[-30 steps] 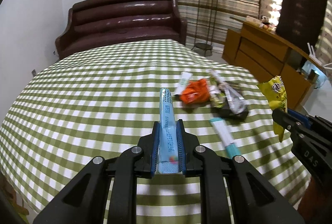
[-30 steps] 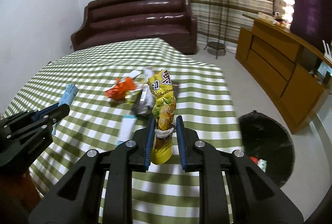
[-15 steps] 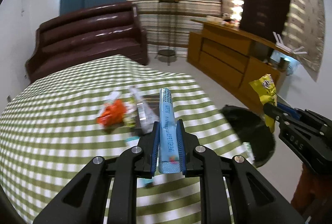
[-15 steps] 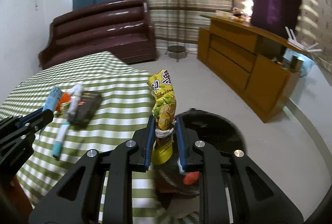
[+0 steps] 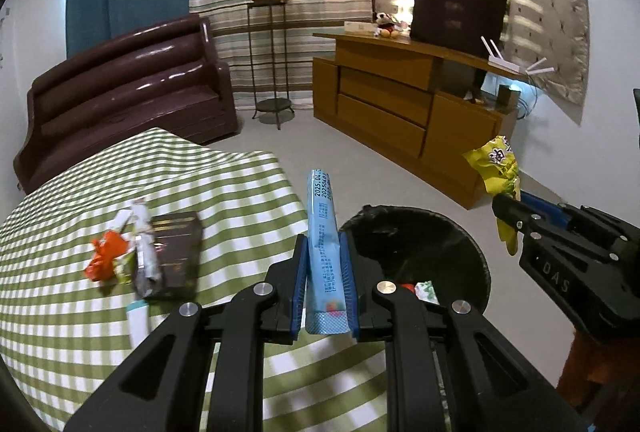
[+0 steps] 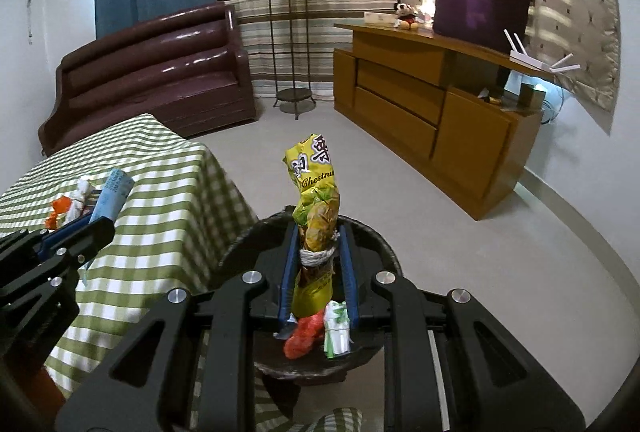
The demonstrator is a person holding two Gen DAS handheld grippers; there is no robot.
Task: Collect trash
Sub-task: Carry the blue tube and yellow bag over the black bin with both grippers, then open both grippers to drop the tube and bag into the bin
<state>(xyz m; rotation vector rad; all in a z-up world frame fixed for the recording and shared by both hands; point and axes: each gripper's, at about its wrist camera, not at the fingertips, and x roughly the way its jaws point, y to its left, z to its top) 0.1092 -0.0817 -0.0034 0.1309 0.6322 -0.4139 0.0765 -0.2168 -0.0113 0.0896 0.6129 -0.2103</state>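
Note:
My left gripper [image 5: 323, 252] is shut on a long light-blue wrapper [image 5: 322, 224] that stands up between its pads, near the table's edge beside the black-lined trash bin [image 5: 420, 244]. My right gripper [image 6: 318, 252] is shut on a twisted yellow chestnut bag [image 6: 316, 191] and hangs right over the trash bin [image 6: 240, 252], which holds a red scrap [image 6: 304, 338] and a white-green wrapper [image 6: 338, 328]. Still on the green checked tablecloth [image 5: 80, 312] lie an orange wrapper [image 5: 105, 260], a dark packet [image 5: 176, 252], a silver wrapper [image 5: 145, 264] and a white-teal tube [image 5: 138, 320].
The bin stands on grey floor just off the table's right edge. A dark red sofa [image 5: 128, 87] is behind the table. A metal plant stand [image 5: 272, 71] and a wooden sideboard [image 5: 400, 111] line the far wall.
Both grippers have swung to the right, off the middle of the table toward the bin, each keeping its wrapper. The bin has come into view under the right gripper.

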